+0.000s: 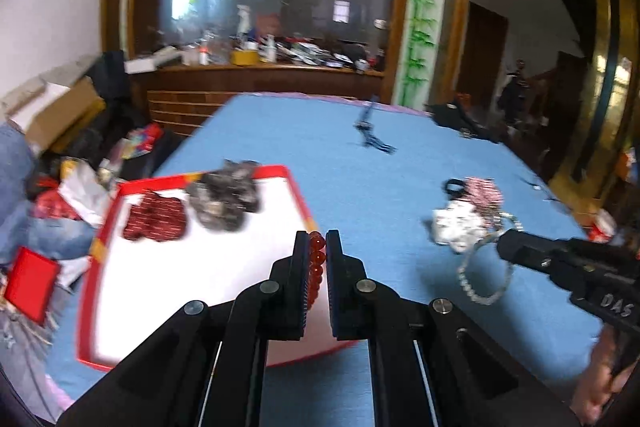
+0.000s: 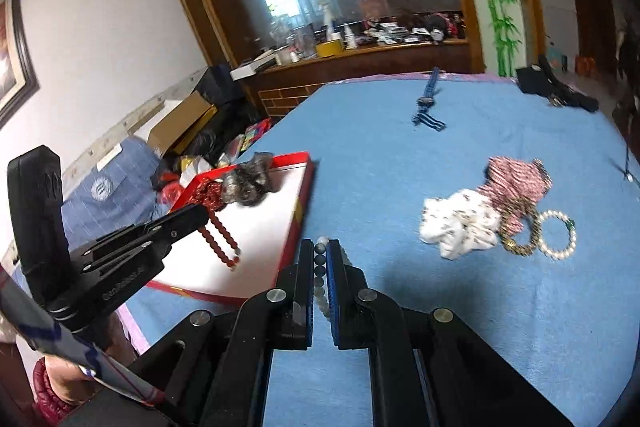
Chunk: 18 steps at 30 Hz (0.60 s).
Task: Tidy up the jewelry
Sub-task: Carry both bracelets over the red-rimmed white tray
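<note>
Red beads of a bracelet (image 1: 316,267) sit pinched between the closed jaws of the left hand-held gripper (image 1: 317,241); in the right wrist view the same strand (image 2: 219,235) hangs in a loop from that hand-held gripper, above the white floor of the red-rimmed tray (image 1: 188,181). Pale, greyish beads of a second bracelet (image 2: 321,267) are clamped in the right hand-held gripper (image 2: 320,247), which hovers over the blue cloth of the table (image 2: 400,147), just beside the tray's near right edge; in the left wrist view its loop (image 1: 484,279) dangles free. Two items already lie at the far end of the tray: a dark red patterned scrunchie (image 1: 156,221) and a grey one (image 1: 226,201), side by side. Still loose on the table are a white scrunchie (image 2: 460,227), a pink striped one (image 2: 516,183), a dark gold beaded bracelet (image 2: 520,239) and a pearl bracelet (image 2: 558,235), clustered together and partly touching. The step in hand appears to be delivery of both bracelets to the tray. The next move probably calls for lowering the red strand onto the bare white area before parting the jaws, then bringing the pale strand leftward over the rim, clear of the pieces already placed.
</note>
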### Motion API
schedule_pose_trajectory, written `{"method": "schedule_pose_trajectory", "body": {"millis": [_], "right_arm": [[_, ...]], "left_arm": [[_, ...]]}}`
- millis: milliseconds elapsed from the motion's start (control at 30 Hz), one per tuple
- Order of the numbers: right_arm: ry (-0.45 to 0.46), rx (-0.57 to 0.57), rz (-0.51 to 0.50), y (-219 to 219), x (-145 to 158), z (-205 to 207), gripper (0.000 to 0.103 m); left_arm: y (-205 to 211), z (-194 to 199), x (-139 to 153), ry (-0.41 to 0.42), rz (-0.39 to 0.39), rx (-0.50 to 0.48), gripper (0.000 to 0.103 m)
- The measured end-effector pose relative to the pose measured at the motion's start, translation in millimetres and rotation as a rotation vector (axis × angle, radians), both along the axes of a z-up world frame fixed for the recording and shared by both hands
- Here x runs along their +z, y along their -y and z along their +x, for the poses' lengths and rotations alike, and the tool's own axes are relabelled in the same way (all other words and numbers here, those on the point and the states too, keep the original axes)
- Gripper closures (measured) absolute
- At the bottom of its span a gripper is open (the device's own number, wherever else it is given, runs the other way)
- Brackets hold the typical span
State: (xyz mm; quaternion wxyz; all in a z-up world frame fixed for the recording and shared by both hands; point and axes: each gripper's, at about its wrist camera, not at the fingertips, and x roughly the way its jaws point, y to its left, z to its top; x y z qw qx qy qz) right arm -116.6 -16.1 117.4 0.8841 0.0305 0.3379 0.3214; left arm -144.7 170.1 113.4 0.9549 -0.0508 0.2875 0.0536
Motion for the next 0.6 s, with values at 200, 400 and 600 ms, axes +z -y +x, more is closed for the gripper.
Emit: {"method": "schedule_pose_trajectory", "body": {"millis": [200,400,600], "right_arm": [[0.022,0.050,-0.050,-44,8,-3,0.096],[0.032,0.106,-0.064,-82,13,-6,0.096],[0.009,0.153,-0.065,-112,9,-2,0.096]], "left_arm": [[-27,-10,-8,-0.007,0.026,0.067,0.095],[-56,-15,-14,-0.017,0.029,0.122,0.095],[-82,-18,-21,-0.028,0.025,0.160,0.095]]}}
